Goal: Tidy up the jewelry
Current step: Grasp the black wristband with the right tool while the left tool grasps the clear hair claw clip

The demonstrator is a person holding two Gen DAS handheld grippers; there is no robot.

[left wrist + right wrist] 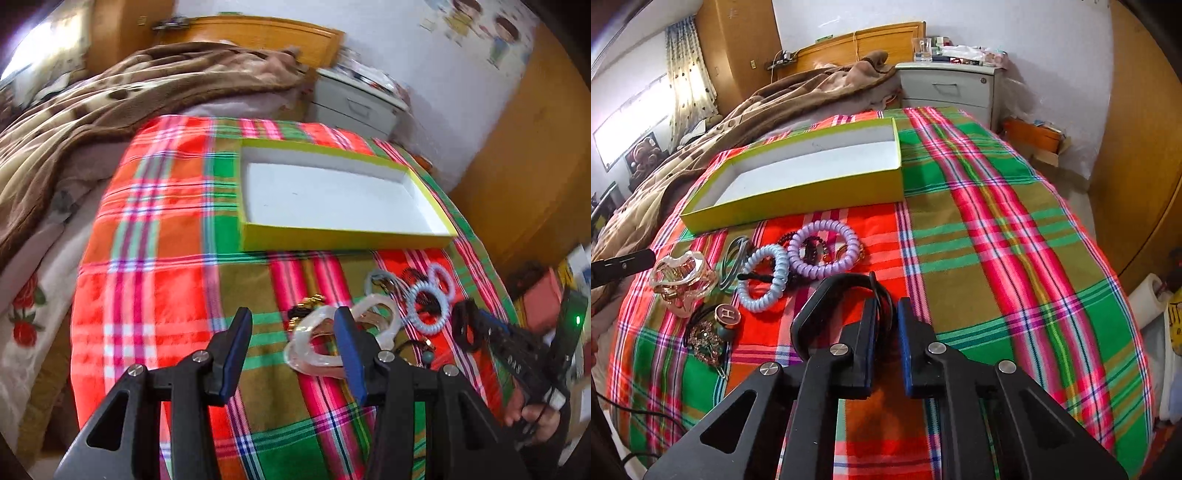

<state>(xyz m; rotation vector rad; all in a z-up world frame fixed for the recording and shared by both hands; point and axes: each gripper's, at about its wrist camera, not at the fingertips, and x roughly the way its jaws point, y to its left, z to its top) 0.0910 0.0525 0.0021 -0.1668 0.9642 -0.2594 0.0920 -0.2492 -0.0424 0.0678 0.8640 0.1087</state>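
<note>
The right gripper (886,325) pinched a thin black elastic hair tie (834,291); its dangling loop could have snagged the lilac coil bracelet (823,254) just ahead. The left gripper (291,332) stood spread, empty.

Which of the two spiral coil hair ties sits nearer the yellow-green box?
The lilac coil hair tie. It lies just in front of the box, farther from the camera; the pale blue coil hair tie lies closer to the right claw.
</note>
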